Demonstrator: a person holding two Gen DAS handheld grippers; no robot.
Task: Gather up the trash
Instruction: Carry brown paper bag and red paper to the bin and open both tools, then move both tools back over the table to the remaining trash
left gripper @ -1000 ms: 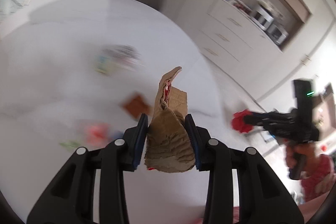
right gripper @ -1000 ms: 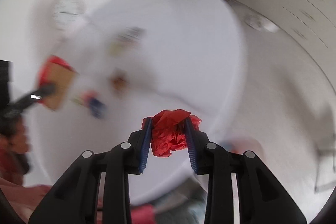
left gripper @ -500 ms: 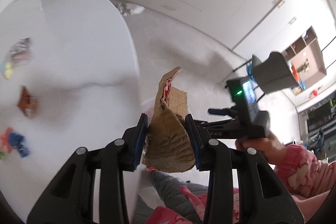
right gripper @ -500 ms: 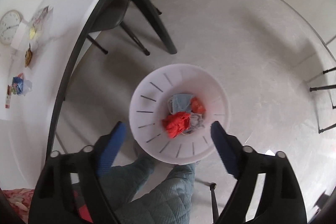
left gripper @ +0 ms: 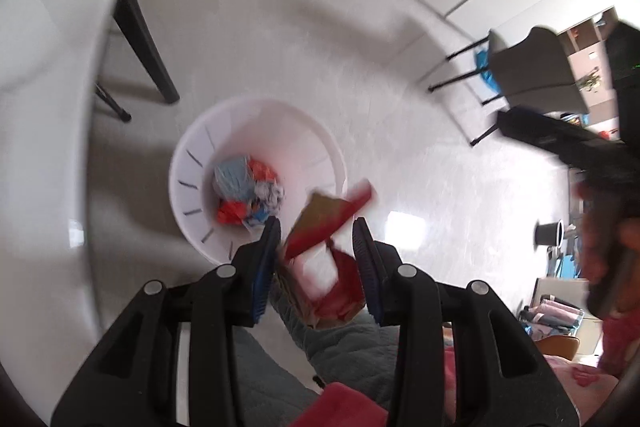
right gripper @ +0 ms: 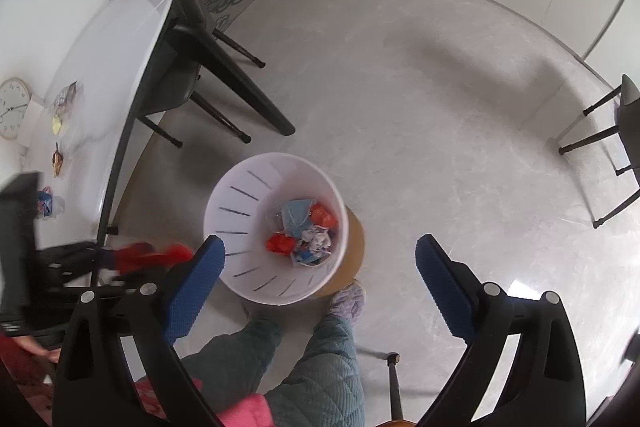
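The left gripper (left gripper: 316,241) pinches a crumpled brown-and-red cardboard wrapper (left gripper: 320,251) between its blue pads, the blurred piece jutting ahead of the fingertips. The white slotted trash bin (left gripper: 192,183) stands on the floor ahead and left of those fingers, holding red, blue and white scraps. The right gripper (right gripper: 320,267) is spread wide, nothing between its fingers, the bin (right gripper: 240,199) directly beyond them.

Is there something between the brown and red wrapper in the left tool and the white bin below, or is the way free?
Nothing visible blocks it. The wrapper sits between the left tool's fingers, over the near rim of the white bin, whose open mouth shows only trash at the bottom.
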